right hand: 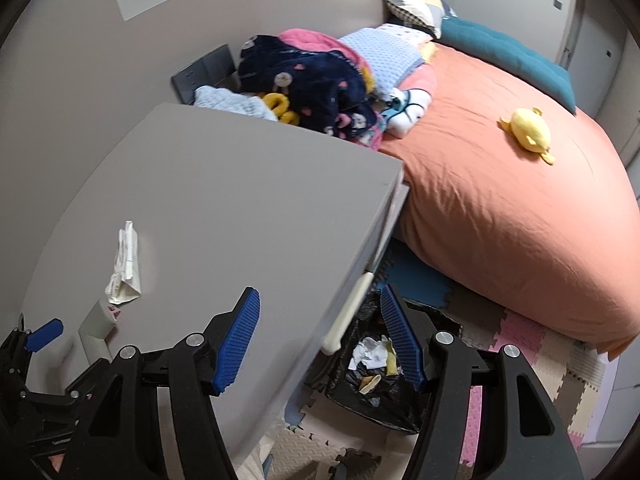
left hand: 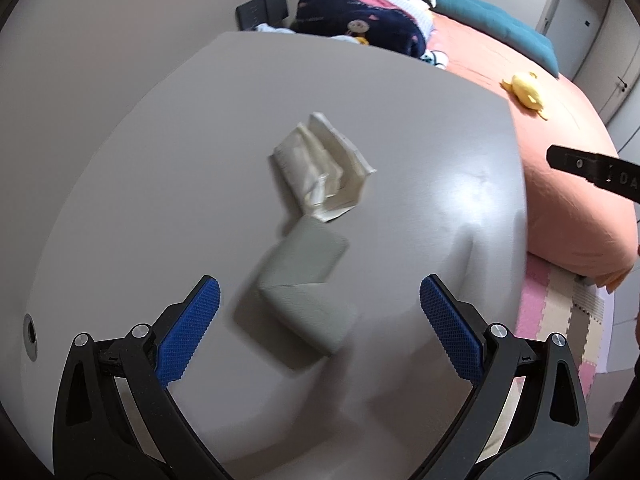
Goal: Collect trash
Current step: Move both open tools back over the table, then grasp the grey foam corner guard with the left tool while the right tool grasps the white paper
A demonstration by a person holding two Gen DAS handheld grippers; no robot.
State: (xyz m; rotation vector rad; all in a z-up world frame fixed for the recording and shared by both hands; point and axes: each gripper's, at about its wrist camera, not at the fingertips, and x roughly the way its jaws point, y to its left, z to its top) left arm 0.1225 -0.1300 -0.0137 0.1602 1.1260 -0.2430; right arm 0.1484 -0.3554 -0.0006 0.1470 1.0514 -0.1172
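A grey L-shaped foam piece [left hand: 304,292] and a crumpled cream wrapper [left hand: 324,168] lie on the grey table [left hand: 160,160]. My left gripper [left hand: 318,308] is open and empty, its blue pads on either side of the foam piece, just above it. My right gripper [right hand: 320,340] is open and empty, over the table's right edge and above a black-lined trash bin [right hand: 376,376] that holds crumpled paper. The wrapper [right hand: 124,268], the foam piece [right hand: 98,326] and one left fingertip [right hand: 46,334] show at the left of the right wrist view.
A bed with an orange cover [right hand: 500,208] stands right of the table, with a yellow plush toy [right hand: 528,132], piled blankets [right hand: 312,80] and pillows. Foam puzzle mats [right hand: 532,344] cover the floor. The right gripper's finger [left hand: 592,170] shows at the right.
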